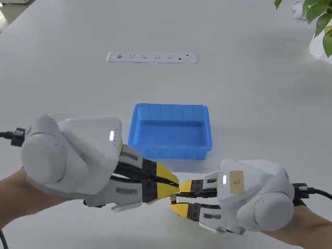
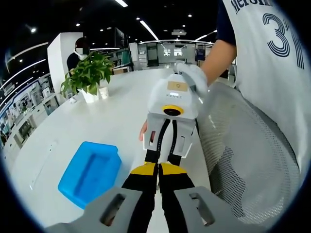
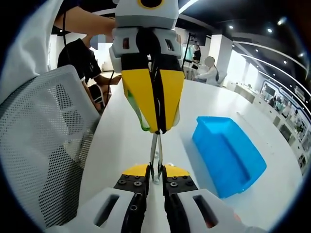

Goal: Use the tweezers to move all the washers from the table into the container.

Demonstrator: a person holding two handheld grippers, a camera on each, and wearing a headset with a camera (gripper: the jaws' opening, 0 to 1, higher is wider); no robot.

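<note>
head view, left tongs (image 1: 174, 188) and right tongs (image 1: 177, 196) tip to tip, both clenched on tweezers (image 3: 155, 150)

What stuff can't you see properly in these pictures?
Tweezers: in the head view, hidden between the left tongs and right tongs.
Table near the person: head view, covered by both tongs.
Whether washers lie in the blue box: too small to tell, head view.
Plant: cut off by the head view's edge.
</note>
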